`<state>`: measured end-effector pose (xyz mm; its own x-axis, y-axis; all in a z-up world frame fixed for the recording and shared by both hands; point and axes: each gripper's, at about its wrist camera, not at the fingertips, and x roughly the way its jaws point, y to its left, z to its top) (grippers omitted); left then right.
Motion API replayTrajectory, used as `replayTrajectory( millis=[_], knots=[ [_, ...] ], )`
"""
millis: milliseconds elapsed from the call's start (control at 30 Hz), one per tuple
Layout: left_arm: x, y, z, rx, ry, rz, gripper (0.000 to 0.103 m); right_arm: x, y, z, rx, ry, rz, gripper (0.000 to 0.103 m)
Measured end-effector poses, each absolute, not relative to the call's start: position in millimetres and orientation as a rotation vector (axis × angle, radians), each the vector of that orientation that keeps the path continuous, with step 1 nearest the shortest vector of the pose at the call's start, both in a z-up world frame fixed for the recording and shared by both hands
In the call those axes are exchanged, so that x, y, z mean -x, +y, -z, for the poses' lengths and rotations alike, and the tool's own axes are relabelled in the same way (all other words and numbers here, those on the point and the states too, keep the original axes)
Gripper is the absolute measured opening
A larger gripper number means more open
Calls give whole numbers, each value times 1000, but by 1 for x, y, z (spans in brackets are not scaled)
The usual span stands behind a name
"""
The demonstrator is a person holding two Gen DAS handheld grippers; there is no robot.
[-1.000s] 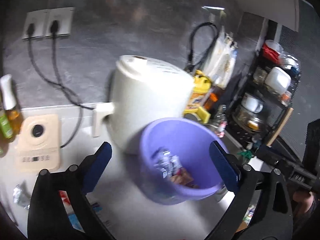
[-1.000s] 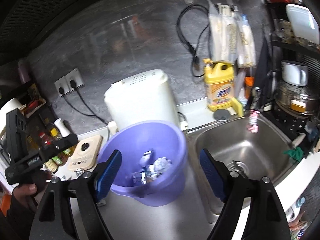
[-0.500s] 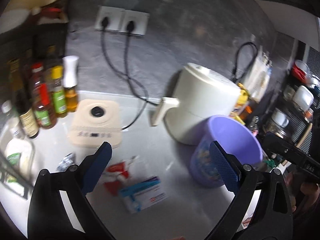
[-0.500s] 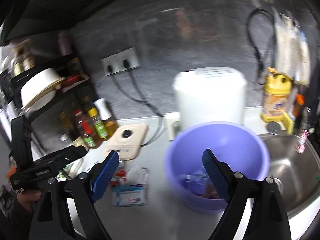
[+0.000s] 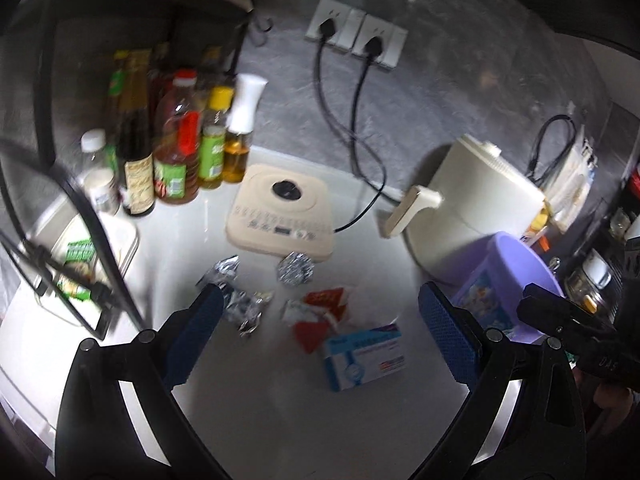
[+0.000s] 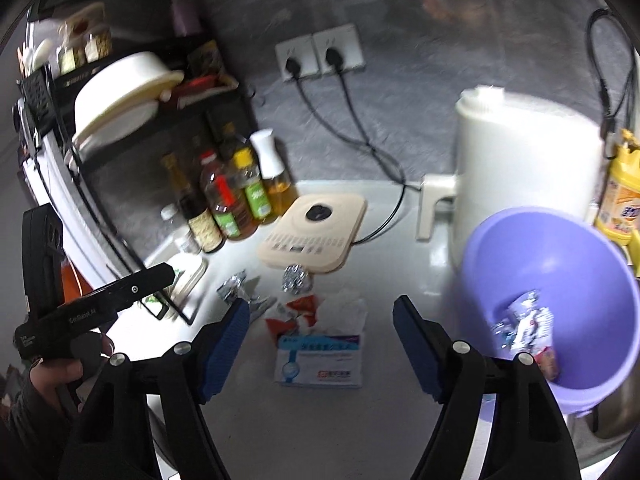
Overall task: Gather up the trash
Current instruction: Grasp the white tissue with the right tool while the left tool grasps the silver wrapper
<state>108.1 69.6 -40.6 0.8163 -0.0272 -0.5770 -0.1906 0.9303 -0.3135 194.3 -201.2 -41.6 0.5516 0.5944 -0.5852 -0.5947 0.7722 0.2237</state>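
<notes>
Trash lies on the white counter: a blue-and-white box [image 5: 364,354] [image 6: 320,362], a red-and-white wrapper [image 5: 320,312] [image 6: 298,314], a foil ball [image 5: 296,270] [image 6: 295,278] and crumpled foil pieces [image 5: 240,300] [image 6: 234,288]. A purple bin [image 5: 508,280] [image 6: 548,312] stands to the right with wrappers inside. My left gripper [image 5: 320,328] is open and empty above the trash. My right gripper [image 6: 322,344] is open and empty over the box.
A beige scale [image 5: 282,212] sits behind the trash, its cord running to wall sockets [image 5: 356,34]. A white appliance [image 5: 476,200] stands by the bin. Sauce bottles [image 5: 176,152] and a wire rack [image 5: 72,216] line the left. A yellow detergent bottle [image 6: 618,200] stands at far right.
Both grippers have swung left, away from the bin, and now face the trash on the counter. Both stay open and empty.
</notes>
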Motion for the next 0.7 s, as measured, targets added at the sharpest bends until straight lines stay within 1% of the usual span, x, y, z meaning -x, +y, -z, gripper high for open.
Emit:
replayTrajectory(
  millis=[167,300,433,600,700],
  knots=[
    [-114,81,65,406,657,-123,96,-201,-186,66,27,752,-725,72],
    [-126,87,81,413,685,-150,91,-208,-176,90,47,804,-739,71],
    [-139,92,98,431,708,-182,86,-219,-166,108,63,836,-748,66],
    [-159,98,120,467,739,-216,85,-238,-151,124,82,858,-760,64],
    [-172,100,132,465,757,-252,85,-252,-140,132,90,877,-767,60]
  ],
)
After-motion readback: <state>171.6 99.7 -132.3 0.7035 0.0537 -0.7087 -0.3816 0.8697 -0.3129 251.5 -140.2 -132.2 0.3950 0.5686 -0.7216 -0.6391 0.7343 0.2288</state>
